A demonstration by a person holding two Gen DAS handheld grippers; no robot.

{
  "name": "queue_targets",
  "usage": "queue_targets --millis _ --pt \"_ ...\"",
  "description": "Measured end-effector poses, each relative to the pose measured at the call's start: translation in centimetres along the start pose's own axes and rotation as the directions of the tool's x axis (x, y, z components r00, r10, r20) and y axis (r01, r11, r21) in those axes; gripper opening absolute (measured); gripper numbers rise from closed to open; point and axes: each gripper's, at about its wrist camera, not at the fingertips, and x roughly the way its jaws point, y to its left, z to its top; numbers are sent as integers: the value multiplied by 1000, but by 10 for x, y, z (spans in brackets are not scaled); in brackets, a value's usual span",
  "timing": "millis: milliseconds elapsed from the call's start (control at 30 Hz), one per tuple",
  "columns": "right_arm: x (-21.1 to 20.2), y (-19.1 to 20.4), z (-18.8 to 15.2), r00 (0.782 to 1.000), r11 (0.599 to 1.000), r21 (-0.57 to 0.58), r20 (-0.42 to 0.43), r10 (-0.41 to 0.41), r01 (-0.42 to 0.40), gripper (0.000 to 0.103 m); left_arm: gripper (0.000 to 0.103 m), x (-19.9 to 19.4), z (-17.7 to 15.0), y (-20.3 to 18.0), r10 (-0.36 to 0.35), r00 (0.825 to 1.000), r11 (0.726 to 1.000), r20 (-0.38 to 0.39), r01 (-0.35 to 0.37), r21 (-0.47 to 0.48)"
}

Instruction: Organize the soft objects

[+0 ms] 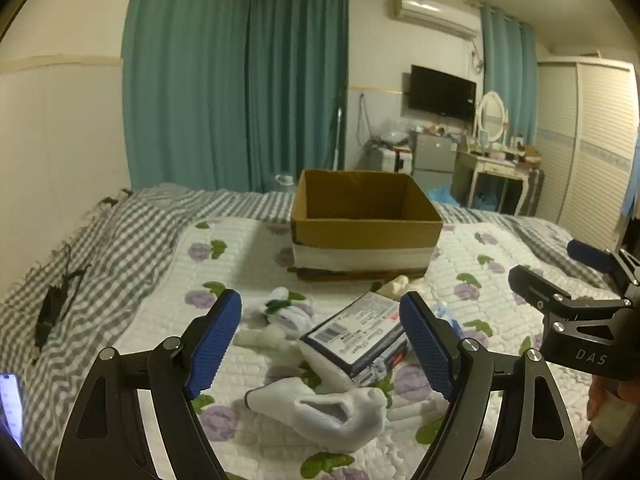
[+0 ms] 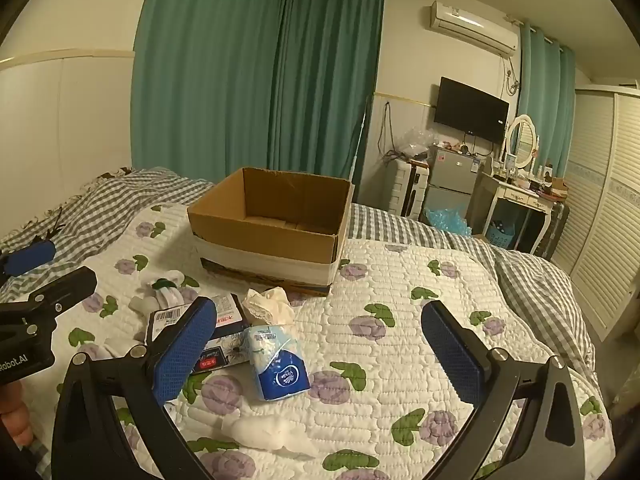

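An open cardboard box (image 1: 366,226) (image 2: 268,226) stands empty on the flowered quilt. In front of it lie soft things: a white sock (image 1: 320,410), a white and green sock bundle (image 1: 286,306) (image 2: 162,290), a dark tissue pack (image 1: 356,338) (image 2: 222,338), a blue and white tissue pack (image 2: 278,362), a cream crumpled cloth (image 2: 268,306) (image 1: 394,286) and a white sock (image 2: 272,432). My left gripper (image 1: 320,344) is open above the sock and dark pack. My right gripper (image 2: 320,350) (image 1: 556,276) is open and empty above the blue pack.
A grey checked blanket (image 1: 100,248) covers the bed's left and far side, with a black object (image 1: 52,312) on it. A lit phone (image 1: 10,408) lies at the left edge. Teal curtains, a dresser (image 1: 496,168) and a wardrobe stand beyond the bed.
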Motion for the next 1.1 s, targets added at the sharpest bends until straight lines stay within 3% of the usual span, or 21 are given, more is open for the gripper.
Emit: queue_targets --millis 1100 --pt "2 2 -1 1000 1000 6 -11 5 -5 103 83 5 -4 -2 13 1000 1000 -8 -13 11"
